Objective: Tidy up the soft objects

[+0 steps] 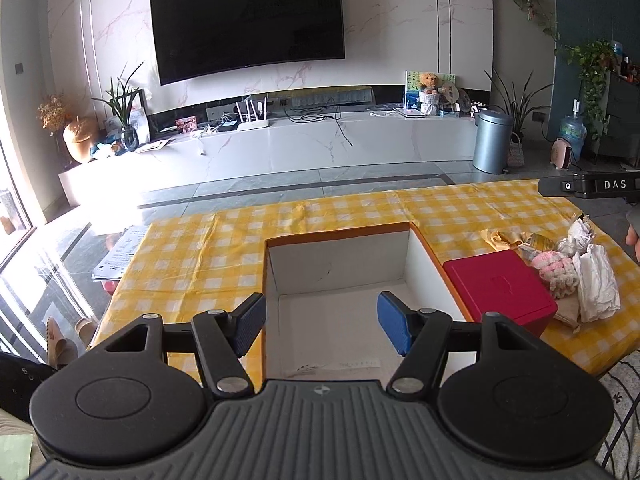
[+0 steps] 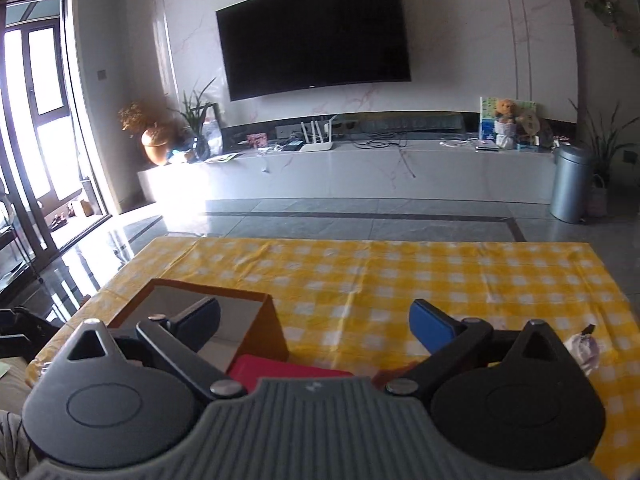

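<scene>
1. The soft things lie in a small heap [image 1: 576, 272] on the right part of the yellow checked tablecloth [image 1: 224, 248]: a pink knitted piece [image 1: 554, 268], a crumpled white cloth [image 1: 598, 284], a white bundle [image 1: 578, 236] behind them and some tan fabric [image 1: 510, 238] at the far side.
2. A red box [image 1: 500, 288] sits just left of the heap, touching or nearly touching the pink piece.
3. Left of the red box, right against it, stands an open carton [image 1: 418, 256] with orange outer walls and a white inside; nothing soft shows in the part of it that I can see.
4. The left gripper [image 1: 322, 326] hangs over the near end of the carton, its blue pads well apart and nothing between them.
5. The right gripper [image 2: 316, 322] hovers above the red box and the carton's corner, its jaws spread very wide and empty.
6. Beyond the table are grey floor tiles, a long white TV bench [image 1: 280, 148], a dark wall-mounted television [image 1: 248, 20] and a metal bin [image 1: 492, 140].
</scene>
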`<action>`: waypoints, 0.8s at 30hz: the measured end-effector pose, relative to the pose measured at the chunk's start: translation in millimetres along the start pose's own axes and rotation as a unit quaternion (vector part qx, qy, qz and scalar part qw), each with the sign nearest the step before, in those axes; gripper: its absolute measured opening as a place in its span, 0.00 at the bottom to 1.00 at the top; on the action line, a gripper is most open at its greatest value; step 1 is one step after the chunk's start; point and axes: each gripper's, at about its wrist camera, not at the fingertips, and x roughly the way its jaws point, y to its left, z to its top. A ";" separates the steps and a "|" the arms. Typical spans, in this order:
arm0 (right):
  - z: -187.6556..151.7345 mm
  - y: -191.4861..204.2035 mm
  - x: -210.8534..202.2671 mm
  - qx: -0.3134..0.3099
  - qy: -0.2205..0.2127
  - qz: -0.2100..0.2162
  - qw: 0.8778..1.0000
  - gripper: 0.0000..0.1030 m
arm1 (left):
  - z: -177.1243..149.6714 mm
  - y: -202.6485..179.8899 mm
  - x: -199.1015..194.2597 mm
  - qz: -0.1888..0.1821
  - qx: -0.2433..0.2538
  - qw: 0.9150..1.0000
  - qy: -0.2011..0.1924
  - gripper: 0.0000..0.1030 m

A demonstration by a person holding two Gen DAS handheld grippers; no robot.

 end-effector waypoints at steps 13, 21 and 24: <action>-72.9 -108.1 43.8 0.076 0.120 -0.182 0.973 0.98 | 28.5 -85.3 37.8 -0.058 0.030 0.997 0.037 0.74; -86.2 -122.1 48.2 0.116 0.142 -0.174 0.968 0.98 | 27.1 -124.2 65.0 -0.079 0.039 0.993 0.074 0.74; -92.0 -126.7 52.3 0.116 0.152 -0.178 0.965 0.98 | 24.5 -136.6 73.4 -0.089 0.045 0.991 0.091 0.74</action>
